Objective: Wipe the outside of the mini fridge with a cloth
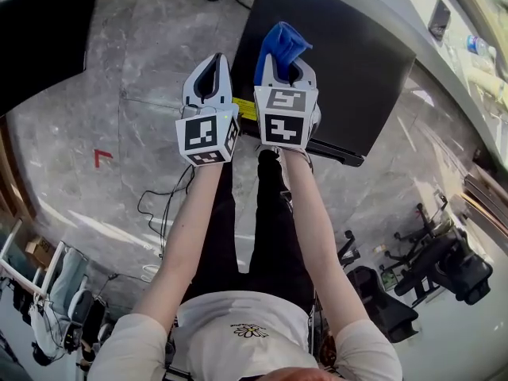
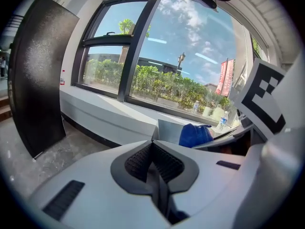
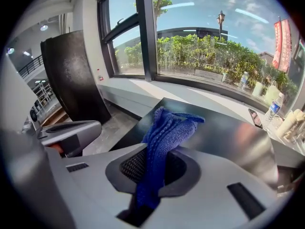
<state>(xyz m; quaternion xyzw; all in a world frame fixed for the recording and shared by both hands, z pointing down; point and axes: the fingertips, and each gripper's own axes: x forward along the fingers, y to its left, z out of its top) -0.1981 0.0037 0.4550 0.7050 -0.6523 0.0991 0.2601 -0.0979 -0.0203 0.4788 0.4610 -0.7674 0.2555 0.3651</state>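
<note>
Marble floor (image 1: 135, 78), fridge (image 1: 349, 54) below. Right gripper (image 1: 286, 71) pinches bunched cloth (image 1: 282, 42); left gripper (image 1: 213, 68) closed, empty. Risk: cloth, seemingly shallow-held, slips under drag.

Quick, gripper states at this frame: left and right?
Left gripper: shut, nothing between the jaws.
Right gripper: shut on the blue cloth.

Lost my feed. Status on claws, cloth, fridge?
Left claw shut, empty. Right claw shut on blue cloth, over mini fridge top. No obstruction seen.
</note>
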